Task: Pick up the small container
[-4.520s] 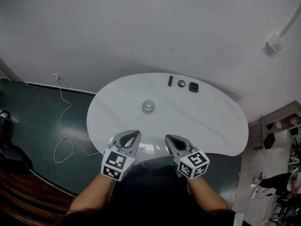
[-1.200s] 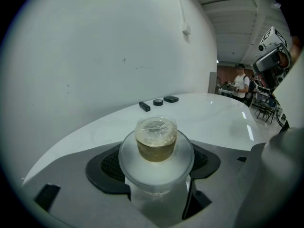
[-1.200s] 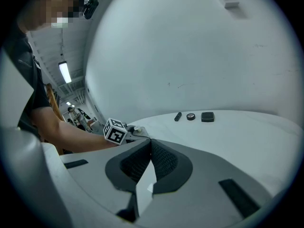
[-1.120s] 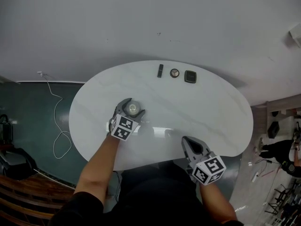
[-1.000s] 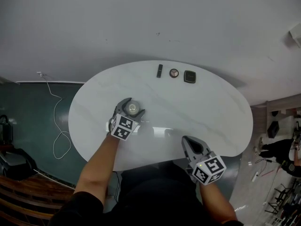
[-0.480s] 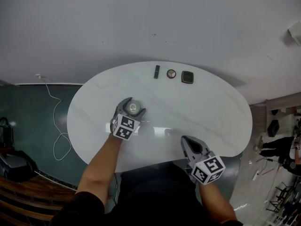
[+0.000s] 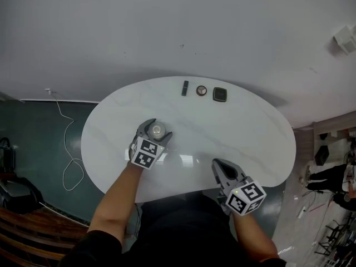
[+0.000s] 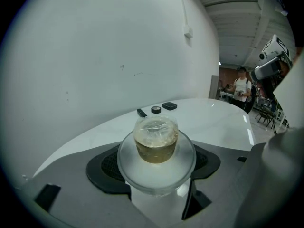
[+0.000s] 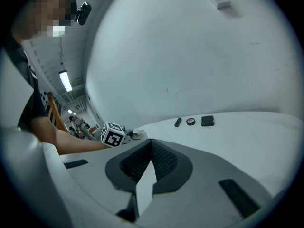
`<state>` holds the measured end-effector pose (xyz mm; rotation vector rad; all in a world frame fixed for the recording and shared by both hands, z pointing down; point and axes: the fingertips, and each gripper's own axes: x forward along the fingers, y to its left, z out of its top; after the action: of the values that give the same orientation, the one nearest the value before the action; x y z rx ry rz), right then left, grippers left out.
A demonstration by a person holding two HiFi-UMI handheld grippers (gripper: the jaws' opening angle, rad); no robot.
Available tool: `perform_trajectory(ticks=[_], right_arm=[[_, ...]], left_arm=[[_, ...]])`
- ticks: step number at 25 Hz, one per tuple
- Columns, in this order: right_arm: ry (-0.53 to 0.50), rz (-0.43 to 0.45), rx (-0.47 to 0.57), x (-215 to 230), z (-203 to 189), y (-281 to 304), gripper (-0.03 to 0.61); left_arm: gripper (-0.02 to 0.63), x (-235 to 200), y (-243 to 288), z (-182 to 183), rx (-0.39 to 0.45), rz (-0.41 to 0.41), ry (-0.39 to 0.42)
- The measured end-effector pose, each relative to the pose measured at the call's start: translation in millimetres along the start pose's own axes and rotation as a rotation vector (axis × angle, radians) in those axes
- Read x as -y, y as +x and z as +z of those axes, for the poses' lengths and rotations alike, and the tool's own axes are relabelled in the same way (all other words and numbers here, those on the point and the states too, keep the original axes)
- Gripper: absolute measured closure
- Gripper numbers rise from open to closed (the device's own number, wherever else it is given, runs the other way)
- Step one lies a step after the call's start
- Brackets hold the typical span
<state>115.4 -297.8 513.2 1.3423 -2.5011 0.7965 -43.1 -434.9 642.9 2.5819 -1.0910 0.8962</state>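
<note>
The small container is a clear lidded cup with yellowish-brown contents, standing left of centre on the white oval table. My left gripper is shut on it, one jaw on each side. The left gripper view shows the small container pinched between the dark pads, with the left gripper closed around its wide lid rim. I cannot tell whether the cup touches the tabletop. My right gripper is shut with nothing in it, near the table's front edge; in the right gripper view the right gripper has its jaws together.
At the table's far edge lie a black stick-shaped item, a small round item and a black square item. A white cable trails on the dark floor to the left. A person stands far off.
Since 4.5 s ago my left gripper has reached from the front edge to the container and closed on it. Over the last second both grippers have barely moved.
</note>
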Motion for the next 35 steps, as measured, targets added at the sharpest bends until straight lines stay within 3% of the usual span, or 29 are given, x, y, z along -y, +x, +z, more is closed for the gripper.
perform_trajectory(ticks=[4, 11, 21, 30, 35], right_arm=[[0.016, 0.017, 0.028, -4, 8, -3, 0.584], [-0.038, 0.057, 0.05, -21, 20, -3, 0.584], [-0.09, 0.12, 0.067, -45, 37, -1, 0.584], [-0.194, 0.18, 0.07, -77, 52, 7, 0.584], [-0.225, 0.192, 0.052, -87, 48, 15, 0.584]], left_arm=[[0.267, -4, -20, 12, -0.02, 0.021, -0.023], [0.267, 6, -64, 42, -0.006, 0.024, 0.009], [0.267, 36, -130, 64, 0.027, 0.012, -0.055], [0.267, 55, -194, 88, 0.086, 0.025, 0.001], [0.267, 65, -210, 80, 0.077, 0.057, 0.022]])
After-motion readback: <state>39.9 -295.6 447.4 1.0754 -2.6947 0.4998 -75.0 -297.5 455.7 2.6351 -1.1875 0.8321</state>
